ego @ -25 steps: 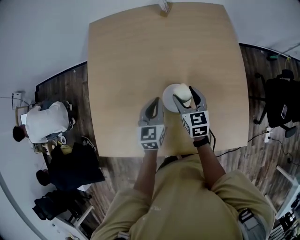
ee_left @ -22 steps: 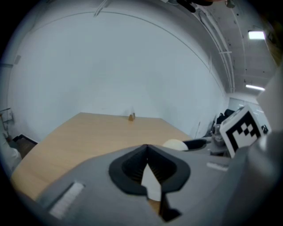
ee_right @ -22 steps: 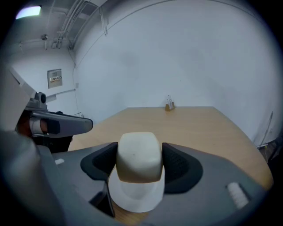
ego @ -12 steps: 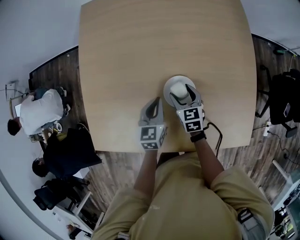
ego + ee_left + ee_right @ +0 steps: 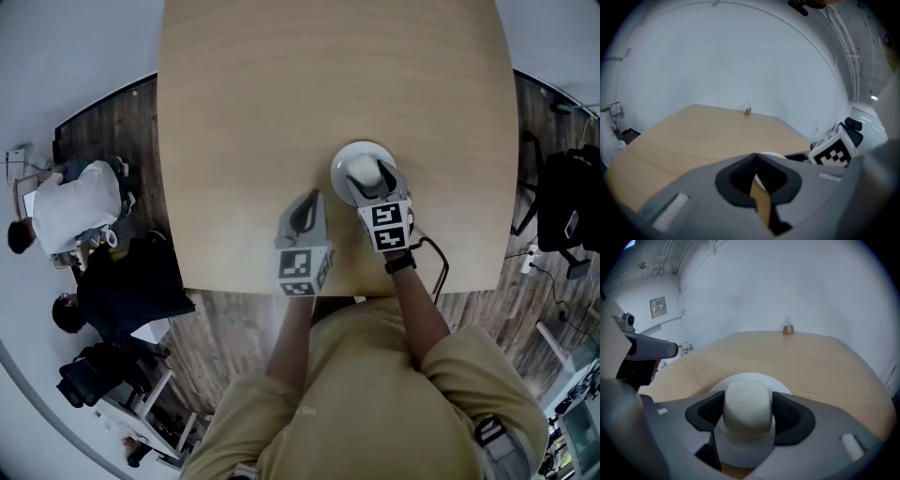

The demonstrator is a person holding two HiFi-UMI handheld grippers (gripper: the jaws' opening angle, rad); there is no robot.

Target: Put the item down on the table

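**While the knob is pinched, the white piece hangs low over the counter**

Because the right gripper (image 5: 367, 178) has its jaws closed on the knob (image 5: 743, 404) of the white item (image 5: 362, 156), the hold looks snug: the dark pads sit flush on both sides of that rounded, cream-white top. Below the knob there is a wider white collar, and behind it a round white rim. It may be a lid or a small dish, and the views do not settle which.

The item is over the near right part of the wooden counter (image 5: 281, 94), just ahead of the person. Whether its underside already touches the wood I cannot tell.

It looks stiff and smooth, probably glazed or hard plastic. I judge it light enough for one gripper, but slick and liable to chip if dropped. The knob is the natural place to hold it. The wide rim would offer the jaws only a thin edge.

The left gripper (image 5: 302, 214) waits just beside it, apart from it, with its jaws closed tip to tip on nothing. A small wooden stand (image 5: 788, 329) sits at the far edge, well apart.
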